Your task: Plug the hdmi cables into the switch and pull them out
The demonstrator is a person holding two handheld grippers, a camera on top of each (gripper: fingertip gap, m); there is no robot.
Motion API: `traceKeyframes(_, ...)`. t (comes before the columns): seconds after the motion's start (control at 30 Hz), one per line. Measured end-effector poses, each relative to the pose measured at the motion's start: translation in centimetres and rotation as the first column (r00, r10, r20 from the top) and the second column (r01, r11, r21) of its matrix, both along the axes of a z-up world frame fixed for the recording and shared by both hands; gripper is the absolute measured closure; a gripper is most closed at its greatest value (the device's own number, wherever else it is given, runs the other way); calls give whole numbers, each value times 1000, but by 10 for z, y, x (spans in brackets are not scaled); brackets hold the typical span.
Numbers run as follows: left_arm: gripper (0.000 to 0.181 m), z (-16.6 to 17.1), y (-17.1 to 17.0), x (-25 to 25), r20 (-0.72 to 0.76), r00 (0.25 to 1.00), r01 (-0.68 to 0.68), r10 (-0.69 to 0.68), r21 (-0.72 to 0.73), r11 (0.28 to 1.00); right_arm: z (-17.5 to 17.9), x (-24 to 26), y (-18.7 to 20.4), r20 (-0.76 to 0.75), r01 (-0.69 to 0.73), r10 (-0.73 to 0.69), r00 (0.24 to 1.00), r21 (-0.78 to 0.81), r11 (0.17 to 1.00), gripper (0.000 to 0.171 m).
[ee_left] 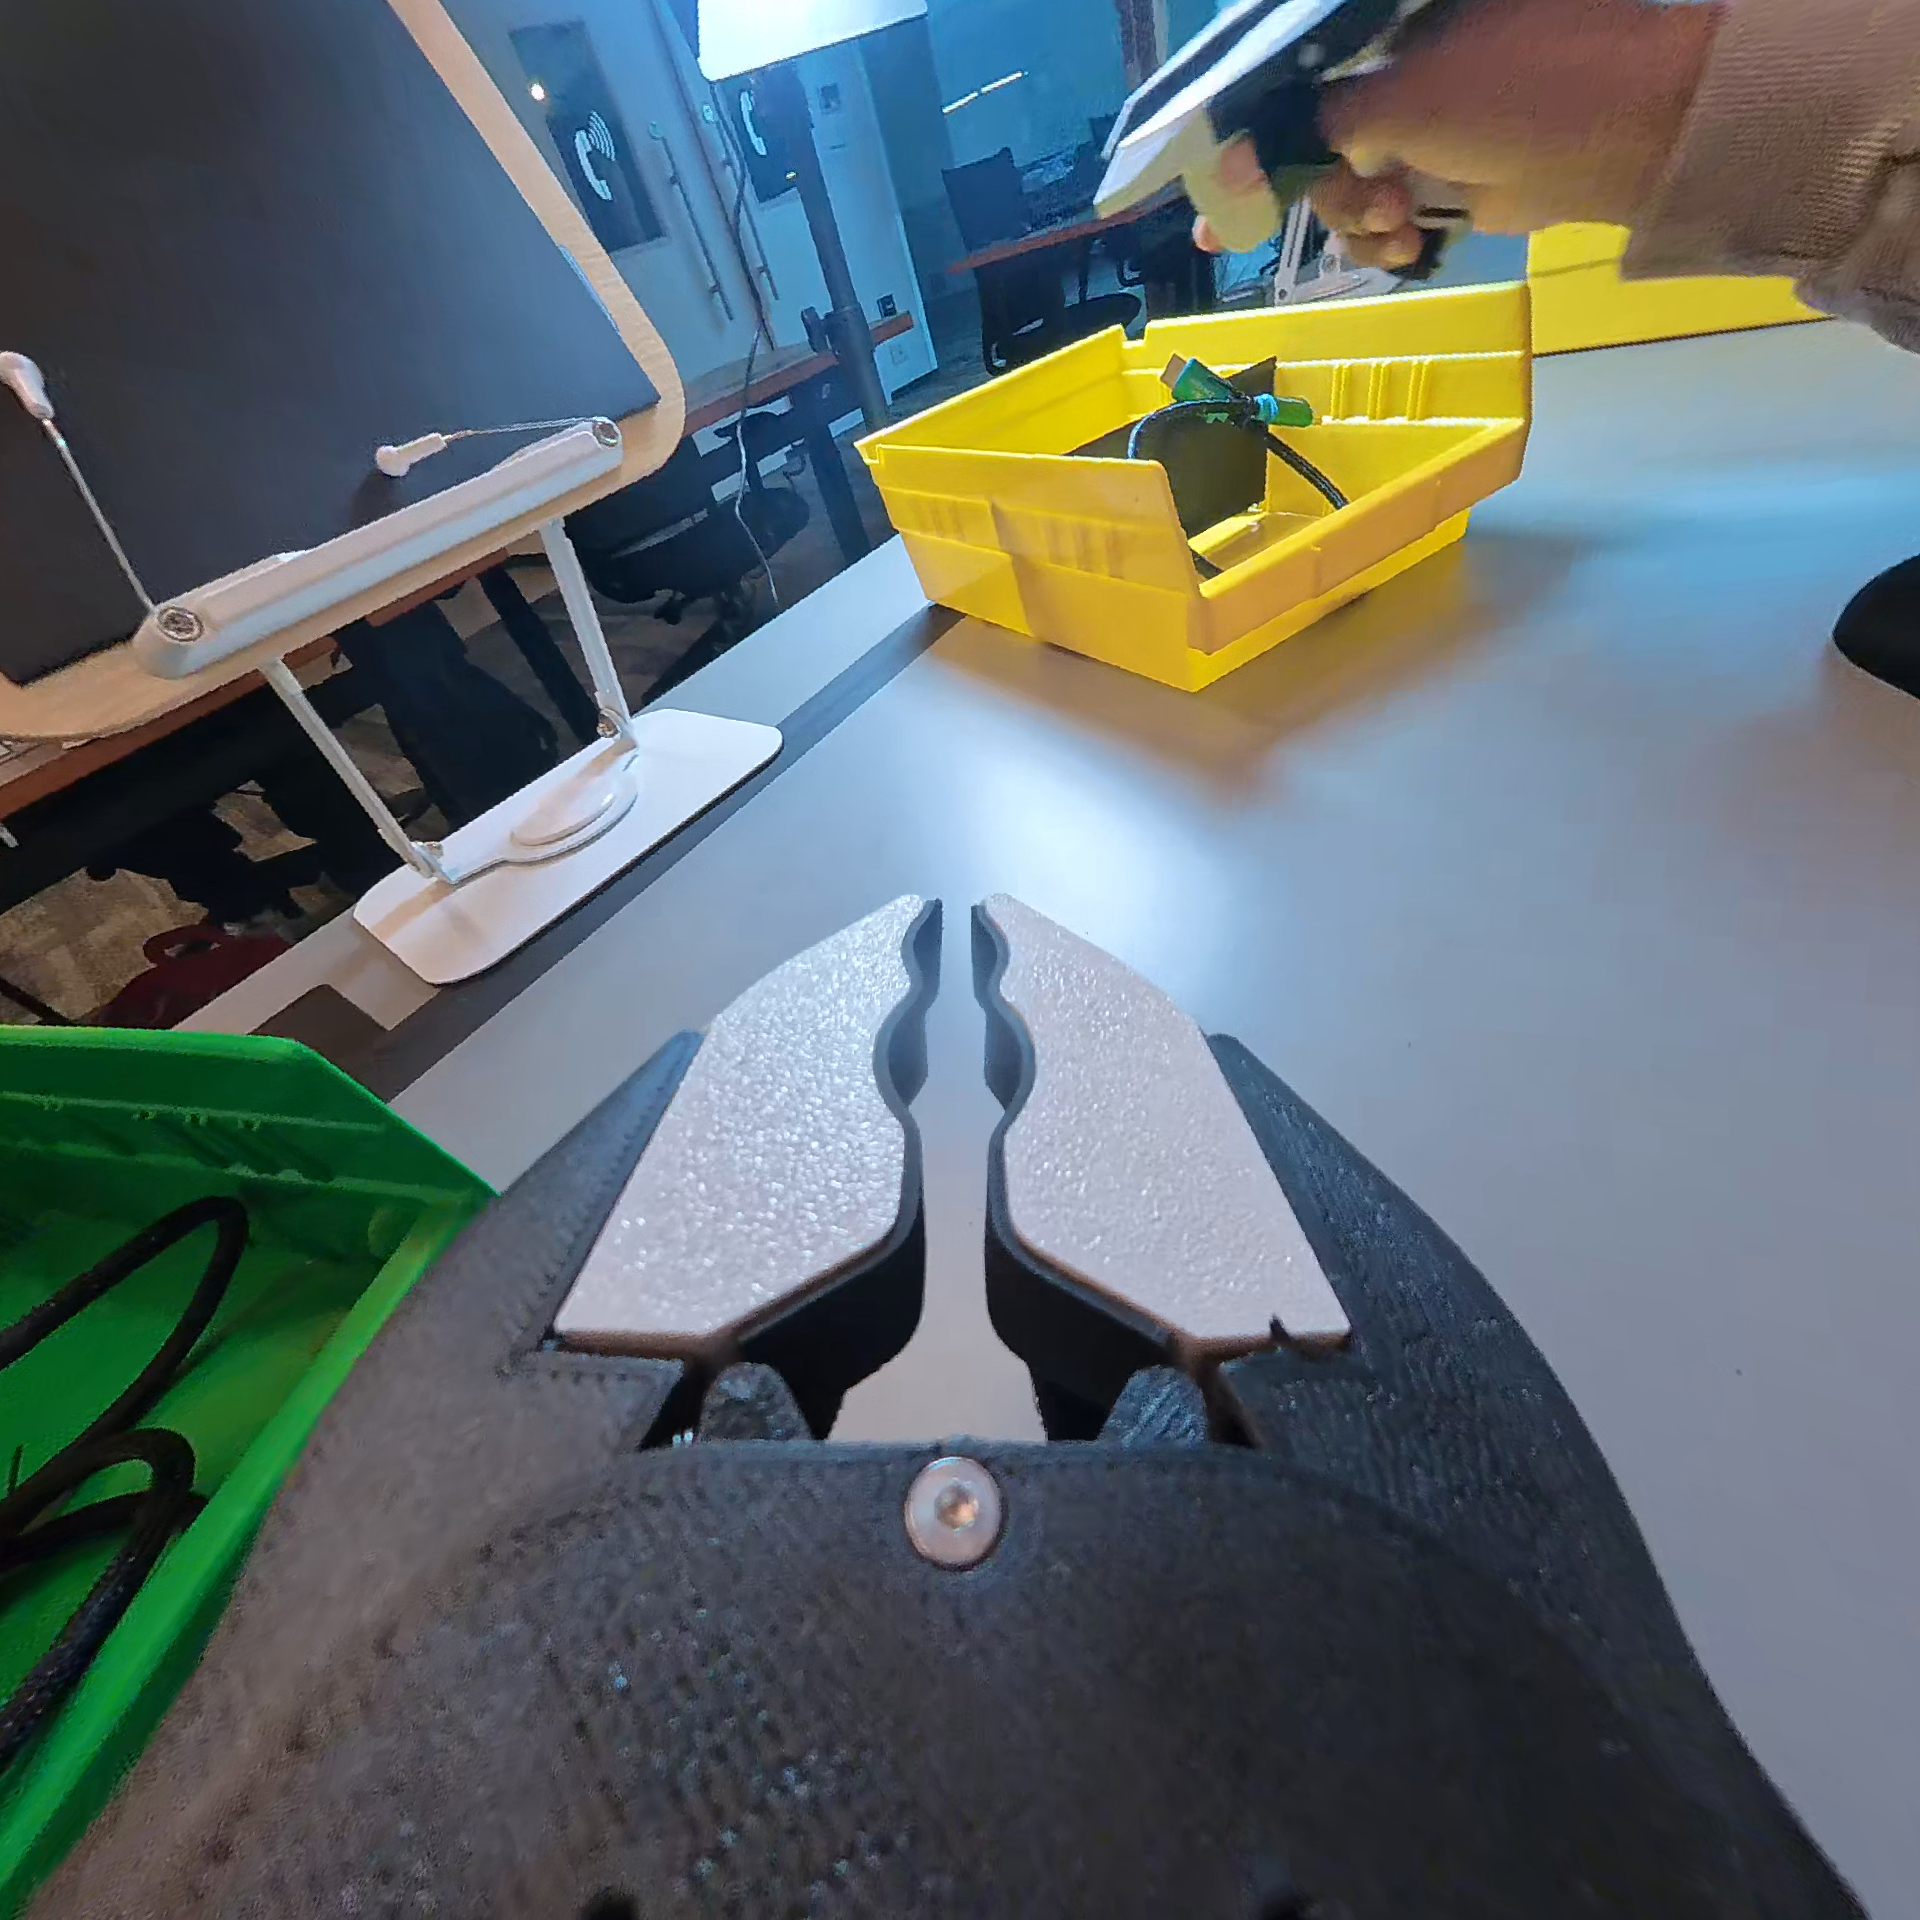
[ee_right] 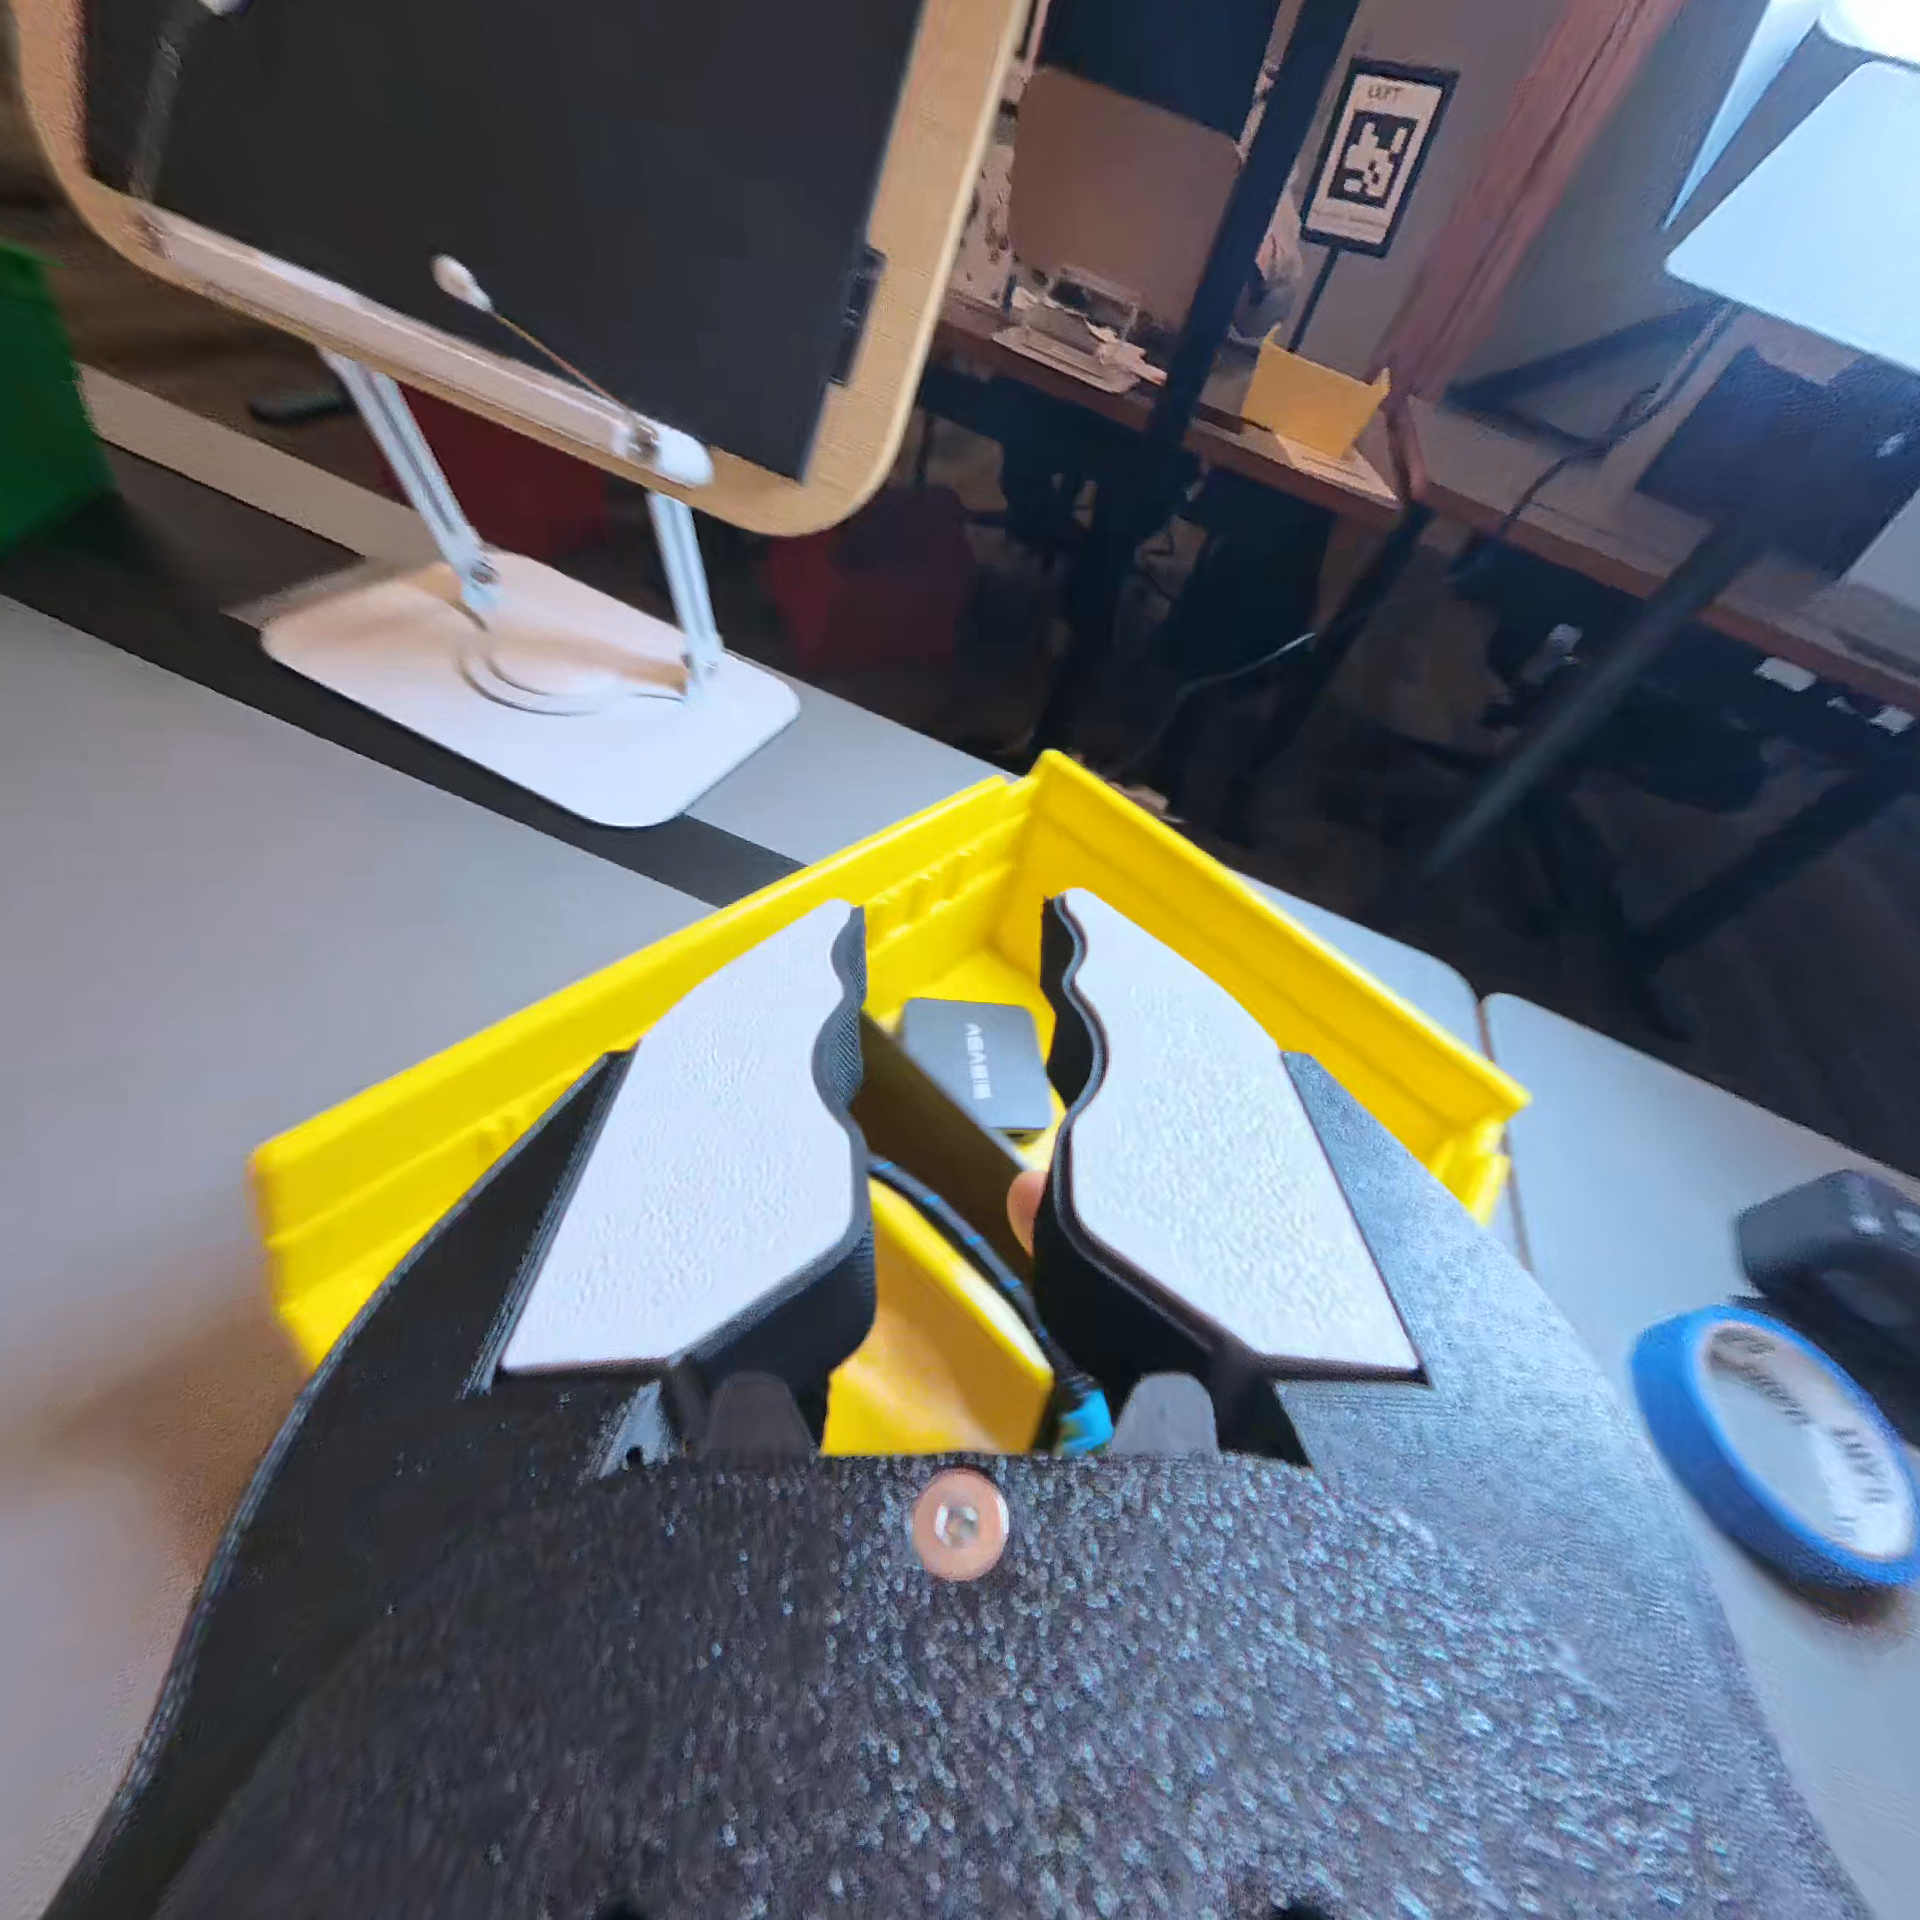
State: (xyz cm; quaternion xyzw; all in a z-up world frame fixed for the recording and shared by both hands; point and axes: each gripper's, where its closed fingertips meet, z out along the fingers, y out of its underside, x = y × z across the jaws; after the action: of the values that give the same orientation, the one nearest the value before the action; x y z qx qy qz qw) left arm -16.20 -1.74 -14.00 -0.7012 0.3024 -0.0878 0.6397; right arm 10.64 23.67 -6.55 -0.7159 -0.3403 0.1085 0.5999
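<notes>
The left tool hovers low over the grey bench at the centre of the left wrist view, its two pale fingers nearly pressed together with only a thin slit between the tips and nothing in them. A green bin with a black braided cable sits at the lower left. At the upper right of that frame stands a yellow bin holding a coiled cable with green-taped plugs.

In the right wrist view the right tool hangs above the yellow bin, fingers spread and holding nothing. Between them, in the bin's far compartment, lies the black switch, with a dark cable in the nearer part. A blue tape roll lies at the right edge, and a monitor stand stands at the upper left
</notes>
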Motion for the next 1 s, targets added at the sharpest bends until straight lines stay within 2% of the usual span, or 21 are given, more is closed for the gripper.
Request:
traceKeyframes(0.23,180,11,4,-21,67,994,-88,87,6,996,-30,-24,-95,-173,-137,121,978,-85,987,134)
traceKeyframes(0.33,178,24,7,-43,102,983,-156,154,22,987,-37,-28,-124,-200,-176,162,966,-49,983,134)
traceKeyframes(0.47,174,59,6,-93,136,950,-292,280,77,953,-31,-27,-139,-176,-206,207,962,23,978,132)
traceKeyframes(0.57,171,97,-3,-149,137,902,-425,408,132,895,-20,-26,-143,-169,-219,230,958,81,972,132)
traceKeyframes(0.7,167,135,-15,-227,89,824,-566,559,130,814,-21,-31,-150,-155,-260,273,949,96,961,132)
traceKeyframes(0.77,166,127,-14,-243,-27,848,-530,530,16,848,-22,-33,-152,-133,-270,284,950,112,956,133)
traceKeyframes(0.83,157,98,-12,-251,-190,871,-483,453,-157,862,-21,-36,-156,-124,-288,302,945,121,950,133)
traceKeyframes(0.9,147,62,-11,-254,-358,864,-466,355,-297,834,-20,-38,-158,-123,-300,315,941,124,946,134)
traceKeyframes(1.0,140,25,-5,-248,-517,817,-479,256,-361,800,-24,-41,-160,-101,-312,325,940,124,942,135)
